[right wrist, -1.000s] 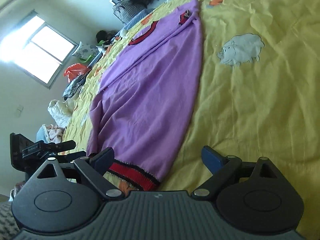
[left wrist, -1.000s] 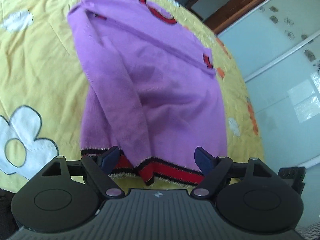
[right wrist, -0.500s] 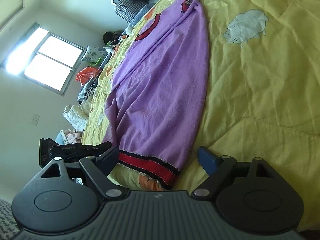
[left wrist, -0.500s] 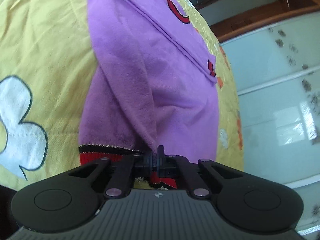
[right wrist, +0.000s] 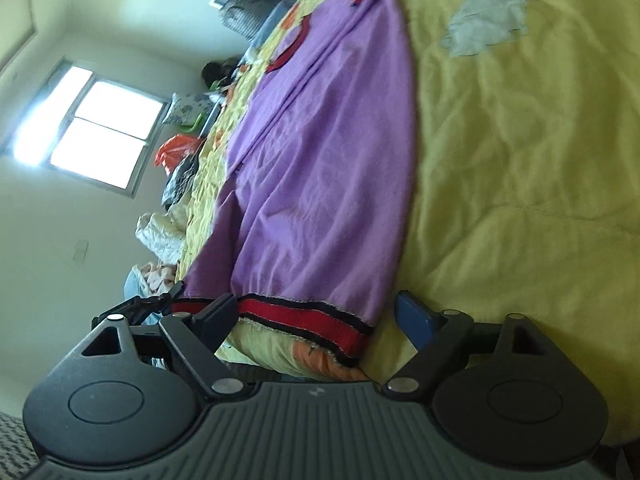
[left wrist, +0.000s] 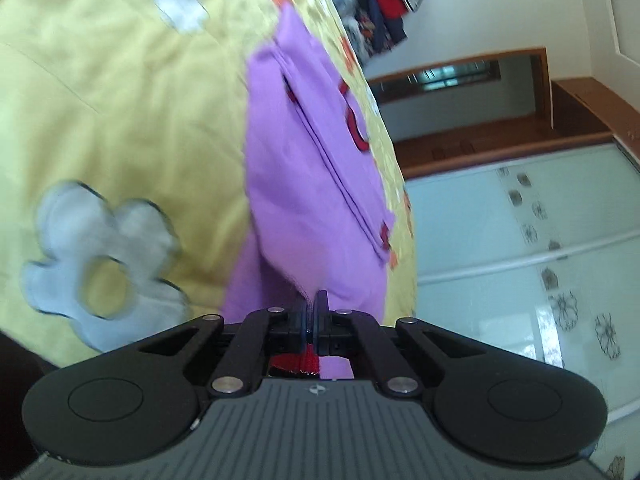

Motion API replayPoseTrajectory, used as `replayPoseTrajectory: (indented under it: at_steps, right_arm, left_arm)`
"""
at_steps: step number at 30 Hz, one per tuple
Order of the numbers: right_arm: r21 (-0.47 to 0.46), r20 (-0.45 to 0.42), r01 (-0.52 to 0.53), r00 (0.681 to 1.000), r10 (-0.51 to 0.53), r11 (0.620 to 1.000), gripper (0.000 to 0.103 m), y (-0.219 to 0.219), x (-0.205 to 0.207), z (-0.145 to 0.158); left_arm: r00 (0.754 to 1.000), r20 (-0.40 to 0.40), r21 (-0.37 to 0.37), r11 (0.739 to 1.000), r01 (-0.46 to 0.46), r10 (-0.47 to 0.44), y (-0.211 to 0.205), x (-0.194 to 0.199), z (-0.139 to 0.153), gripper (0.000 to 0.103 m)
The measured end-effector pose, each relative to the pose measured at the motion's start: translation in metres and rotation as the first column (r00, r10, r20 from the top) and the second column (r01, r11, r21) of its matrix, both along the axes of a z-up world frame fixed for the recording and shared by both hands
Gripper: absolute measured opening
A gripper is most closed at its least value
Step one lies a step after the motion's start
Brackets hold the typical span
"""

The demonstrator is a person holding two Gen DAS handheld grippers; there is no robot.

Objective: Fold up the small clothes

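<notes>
My left gripper [left wrist: 310, 312] is clamped on the sweater [left wrist: 316, 184] at its hem, with purple knit bunched between the closed fingers and the red band [left wrist: 298, 362] showing just behind them. My right gripper [right wrist: 320, 316] is spread wide, its two fingers straddling the same hem's right corner without touching it. The sweater lies lengthwise on the yellow quilt [right wrist: 520, 160], sleeves already folded in, collar at the far end.

Risks from here:

1. Uneven lift. Only the left side is held. If I raise it before the right gripper closes, the hem will skew and the fold line will run diagonal.
2. Partial pinch. The left grip appears to hold a gathered ridge of fabric, not a flat edge. I judge it may have caught only the top layers, so the lower layer or the folded sleeve could drop out and open up.
3. Quilt pickup. The right fingers sit low against the bedding. Closing there could trap quilt along with the hem.
4. Knit stretch. A hard pull from a single point will likely distort the band.

Changes since the earlier frames: one second ago my left gripper was wide open at the hem; half a second ago it had closed, and it is now tilted up with the hem raised. My right gripper has stayed open throughout and moved closer to the hem corner.
</notes>
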State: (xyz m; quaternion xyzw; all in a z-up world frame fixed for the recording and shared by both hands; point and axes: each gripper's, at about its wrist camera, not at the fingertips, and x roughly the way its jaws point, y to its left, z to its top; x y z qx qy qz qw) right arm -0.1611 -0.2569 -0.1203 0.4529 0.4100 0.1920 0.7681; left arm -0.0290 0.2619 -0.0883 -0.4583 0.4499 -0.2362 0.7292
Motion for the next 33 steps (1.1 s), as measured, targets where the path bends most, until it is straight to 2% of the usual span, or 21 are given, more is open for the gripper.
replayPoseTrajectory:
  at_steps: [1,2,4,5,7,12,14,19,21,23,27,28,29,31,32,33]
  right_arm:
    - [-0.021,-0.006,-0.022,1.000,0.021,1.000,0.022,0.005,0.005,-0.003]
    - [-0.043,-0.045,-0.050,0.998,0.048,0.998,0.003,0.012,0.012,-0.011]
    - [0.012,-0.033,-0.061,0.998,0.061,0.998,0.003,0.016,0.015,-0.025]
    - [-0.008,-0.020,-0.056,0.998,0.056,0.998,0.004,0.016,0.016,-0.022]
    - [-0.027,0.019,-0.021,1.000,0.022,0.999,0.003,0.011,0.014,-0.010]
    - [0.089,0.163,0.107,0.979,-0.120,0.990,0.003,-0.020,0.002,0.032]
    - [0.092,0.205,0.141,0.966,-0.158,0.986,0.003,-0.030,-0.006,0.049]
    - [0.087,0.252,0.193,0.945,-0.209,0.977,0.003,-0.047,-0.028,0.079]
    - [0.051,0.264,0.193,0.944,-0.200,0.980,0.003,-0.049,-0.038,0.088]
    - [0.007,0.241,0.204,0.950,-0.200,0.979,0.003,-0.050,-0.048,0.084]
    - [-0.080,0.134,0.244,0.963,-0.232,0.967,0.003,-0.062,-0.059,0.045]
    - [-0.094,0.102,0.210,0.974,-0.200,0.973,0.003,-0.063,-0.055,0.033]
    - [-0.149,0.079,0.198,0.979,-0.188,0.969,0.007,-0.062,-0.054,0.025]
    - [-0.312,-0.029,0.139,0.987,-0.156,0.940,0.011,-0.058,-0.045,0.017]
    - [-0.330,-0.040,0.119,0.989,-0.139,0.937,0.020,-0.060,-0.042,0.019]
    - [-0.383,-0.008,0.129,0.990,-0.144,0.915,0.027,-0.062,-0.041,0.029]
  left_arm:
    - [1.000,-0.006,0.008,1.000,-0.011,0.011,0.008,-0.002,-0.001,0.001]
    - [1.000,-0.014,0.022,1.000,-0.019,0.019,0.013,-0.003,-0.003,0.001]
    - [0.999,-0.034,0.028,0.999,-0.033,0.034,0.024,-0.003,-0.009,0.001]
    - [0.998,-0.047,0.027,0.999,-0.037,0.038,0.028,-0.002,-0.011,0.001]
    - [0.999,-0.040,0.014,0.999,-0.033,0.034,0.029,-0.003,-0.010,0.001]
    - [1.000,0.000,-0.055,0.998,-0.030,0.030,0.023,-0.010,0.012,0.001]
    - [1.000,0.016,-0.064,0.998,-0.026,0.027,0.021,-0.014,0.022,0.001]
    - [0.999,-0.023,-0.054,0.998,-0.032,0.031,0.027,-0.035,0.027,0.001]
    - [0.998,-0.038,-0.039,0.998,-0.049,0.048,0.034,-0.045,0.022,0.001]
    - [0.996,-0.057,-0.016,0.997,-0.069,0.068,0.044,-0.052,0.010,0.001]
    - [0.983,-0.131,0.031,0.991,-0.129,0.132,0.069,-0.058,-0.030,0.001]
    - [0.978,-0.156,0.039,0.990,-0.133,0.138,0.074,-0.058,-0.041,0.001]
    - [0.974,-0.175,0.067,0.988,-0.136,0.146,0.078,-0.059,-0.049,0.000]
    - [0.962,-0.210,0.147,0.979,-0.143,0.172,0.089,-0.061,-0.055,0.000]
    - [0.967,-0.192,0.176,0.975,-0.137,0.170,0.096,-0.062,-0.050,0.000]
    - [0.968,-0.162,0.216,0.964,-0.155,0.192,0.103,-0.064,-0.040,0.000]
